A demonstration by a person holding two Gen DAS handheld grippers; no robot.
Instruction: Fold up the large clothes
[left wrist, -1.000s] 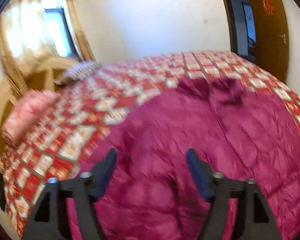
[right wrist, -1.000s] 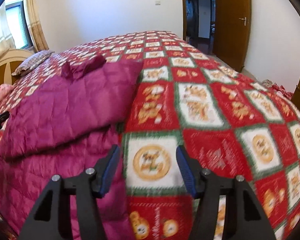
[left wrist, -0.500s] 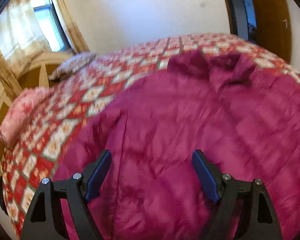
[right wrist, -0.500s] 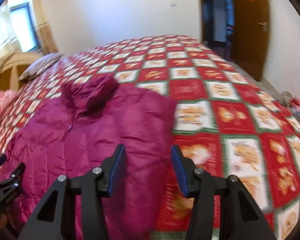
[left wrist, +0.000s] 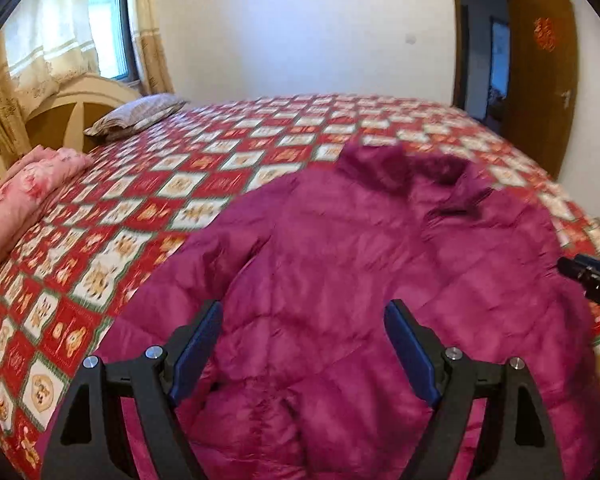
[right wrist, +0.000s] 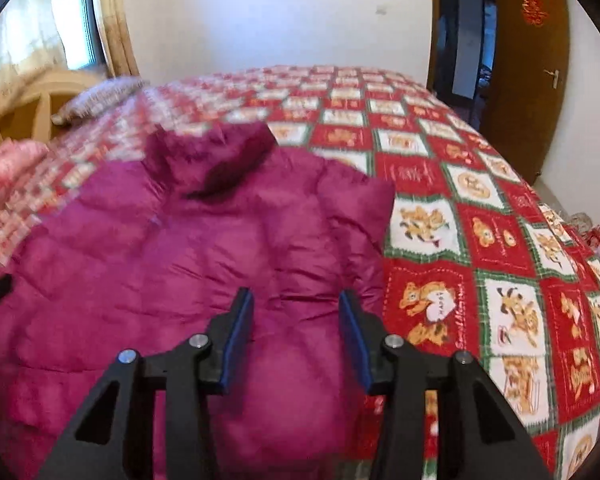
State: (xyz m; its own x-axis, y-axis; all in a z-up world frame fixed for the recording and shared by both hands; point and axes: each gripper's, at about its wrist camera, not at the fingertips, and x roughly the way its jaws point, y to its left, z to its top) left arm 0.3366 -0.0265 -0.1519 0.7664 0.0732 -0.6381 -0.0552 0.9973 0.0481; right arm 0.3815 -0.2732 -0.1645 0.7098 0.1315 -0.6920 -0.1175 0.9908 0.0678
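A large magenta puffer jacket (left wrist: 360, 272) lies spread on the bed, collar at the far end; it also shows in the right wrist view (right wrist: 188, 264). Its right sleeve is folded in over the body (right wrist: 352, 216). My left gripper (left wrist: 302, 344) is open and empty, above the jacket's near left part. My right gripper (right wrist: 296, 332) is open and empty, above the jacket's near right part. The right gripper's tip shows at the right edge of the left wrist view (left wrist: 592, 276).
The bed has a red, white and green patterned quilt (right wrist: 480, 240). A pink pillow (left wrist: 24, 200) and a grey pillow (left wrist: 140, 114) lie by the headboard (left wrist: 72, 116) on the left. A curtained window is at the back left, a brown door (right wrist: 528, 64) at the back right.
Both grippers pulled back and rose, so more of the jacket shows. The right gripper swung left, from over the quilt to over the jacket. Both stayed open.
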